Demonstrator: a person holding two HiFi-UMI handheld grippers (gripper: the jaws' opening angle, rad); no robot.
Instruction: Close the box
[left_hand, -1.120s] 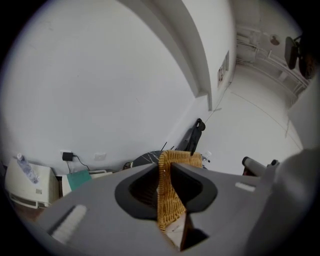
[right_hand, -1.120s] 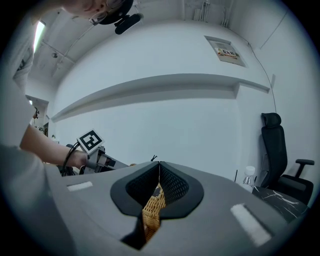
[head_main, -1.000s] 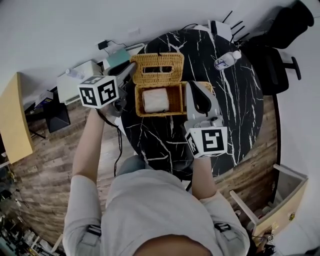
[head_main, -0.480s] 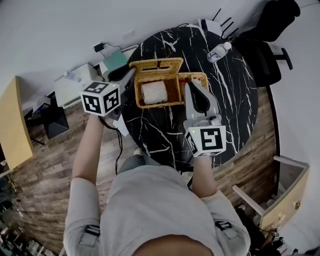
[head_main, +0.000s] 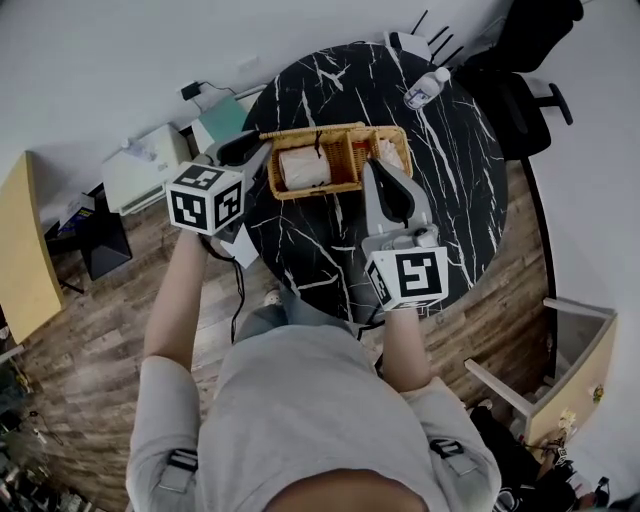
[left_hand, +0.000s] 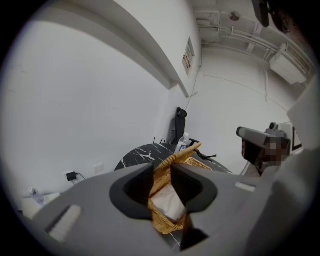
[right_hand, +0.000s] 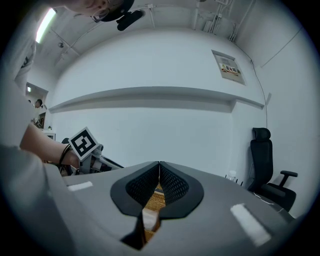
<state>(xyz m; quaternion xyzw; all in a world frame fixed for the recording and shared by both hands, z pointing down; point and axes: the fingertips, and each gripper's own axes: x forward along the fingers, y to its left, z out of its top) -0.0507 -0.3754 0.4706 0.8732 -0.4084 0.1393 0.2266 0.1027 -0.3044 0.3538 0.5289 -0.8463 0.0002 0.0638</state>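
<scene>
A wicker box (head_main: 347, 152) stands on the round black marble table (head_main: 440, 200), with a white tissue pack (head_main: 303, 167) lying inside. Its lid (head_main: 310, 131) stands nearly on edge along the far side. My left gripper (head_main: 262, 150) is shut on the lid's left end. In the left gripper view the wicker lid (left_hand: 182, 155) runs between the jaws of that gripper (left_hand: 162, 167), with the tissue pack (left_hand: 167, 202) below. My right gripper (head_main: 372, 165) is shut on the box's right part. In the right gripper view, wicker (right_hand: 155, 197) shows between that gripper's (right_hand: 159, 165) touching tips.
A water bottle (head_main: 422, 90) stands at the table's far edge, with a black office chair (head_main: 520, 85) beyond it. A white device (head_main: 140, 170) sits on the wooden floor at the left. A router with antennas (head_main: 405, 40) is behind the table.
The lid, lying flat open behind the box a second ago, has swung up to stand almost on edge. Both grippers shifted with the box and lid while keeping their grips.
</scene>
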